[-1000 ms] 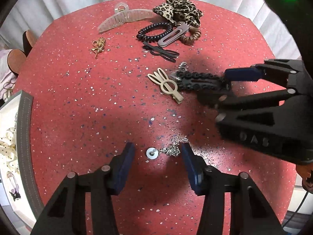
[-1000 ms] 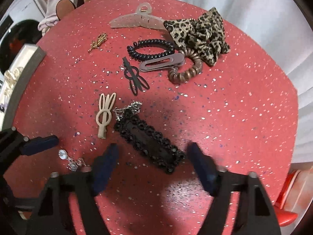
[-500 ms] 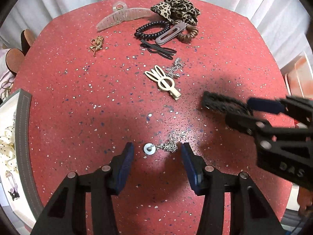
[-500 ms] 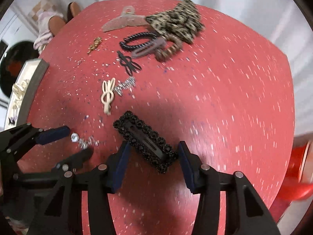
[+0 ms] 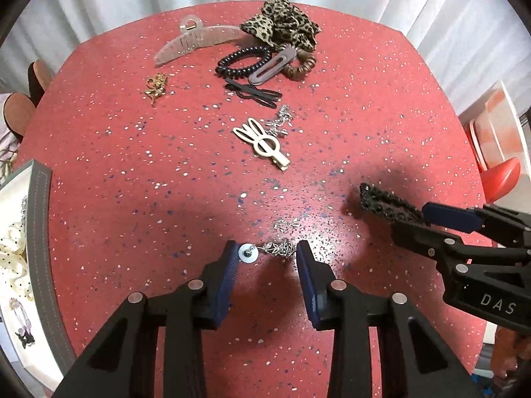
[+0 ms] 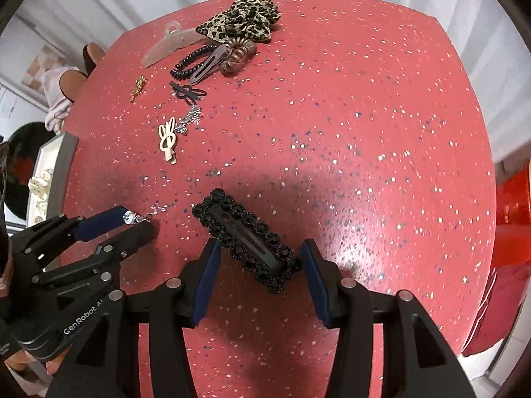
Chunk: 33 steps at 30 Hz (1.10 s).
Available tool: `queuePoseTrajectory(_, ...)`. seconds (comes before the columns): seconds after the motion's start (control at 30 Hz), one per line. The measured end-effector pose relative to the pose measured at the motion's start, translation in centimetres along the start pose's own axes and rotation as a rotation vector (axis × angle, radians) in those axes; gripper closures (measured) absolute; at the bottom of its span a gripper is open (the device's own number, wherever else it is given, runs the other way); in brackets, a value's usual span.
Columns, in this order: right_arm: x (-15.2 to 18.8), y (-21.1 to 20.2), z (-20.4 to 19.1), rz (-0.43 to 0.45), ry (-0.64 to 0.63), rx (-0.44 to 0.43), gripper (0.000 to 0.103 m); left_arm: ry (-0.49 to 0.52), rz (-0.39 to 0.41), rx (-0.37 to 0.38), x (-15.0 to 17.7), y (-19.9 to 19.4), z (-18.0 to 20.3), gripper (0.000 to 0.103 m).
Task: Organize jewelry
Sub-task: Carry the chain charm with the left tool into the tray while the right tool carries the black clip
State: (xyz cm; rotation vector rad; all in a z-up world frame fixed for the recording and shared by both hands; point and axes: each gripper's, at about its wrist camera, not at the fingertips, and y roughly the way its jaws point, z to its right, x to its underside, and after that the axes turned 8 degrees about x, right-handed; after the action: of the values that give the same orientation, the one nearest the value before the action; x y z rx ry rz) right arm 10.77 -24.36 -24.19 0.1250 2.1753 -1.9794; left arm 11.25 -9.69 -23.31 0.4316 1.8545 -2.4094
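Note:
A silver chain earring with a round disc (image 5: 265, 251) lies on the red speckled table (image 5: 132, 165) between the open fingers of my left gripper (image 5: 267, 258); the left fingertip touches the disc. It also shows in the right wrist view (image 6: 139, 217). My right gripper (image 6: 257, 260) is shut on a black beaded barrette (image 6: 247, 238), one end caught between the pads and the rest sticking out forward. The barrette (image 5: 385, 204) and right gripper (image 5: 441, 219) show at right in the left wrist view.
A cream bunny clip (image 5: 264, 146), a silver chain (image 5: 280, 121), a black clip (image 5: 254, 93), a gold piece (image 5: 156, 87), coil hair ties (image 5: 244, 63), a clear claw clip (image 5: 195, 41) and a leopard scrunchie (image 5: 282, 26) lie farther back. A grey-rimmed jewelry tray (image 5: 39, 232) stands at left.
My right gripper closed on the black barrette and carried it right and toward the table's near side. My left gripper's fingers narrowed around the silver earring.

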Motion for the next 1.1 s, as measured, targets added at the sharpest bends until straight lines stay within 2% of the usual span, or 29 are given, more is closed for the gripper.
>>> queuePoseTrajectory(0.37,0.9,-1.7,-0.8,0.005,0.04,-0.032,0.049,-0.036,0.021,0.007,0.7,-2.5,-2.4,0.066)
queuePoseTrajectory(1.1,1.1,-6.0,-6.0,0.012,0.036,-0.05,0.049,-0.086,0.069,0.008,2.7,-9.7,-5.4,0.066)
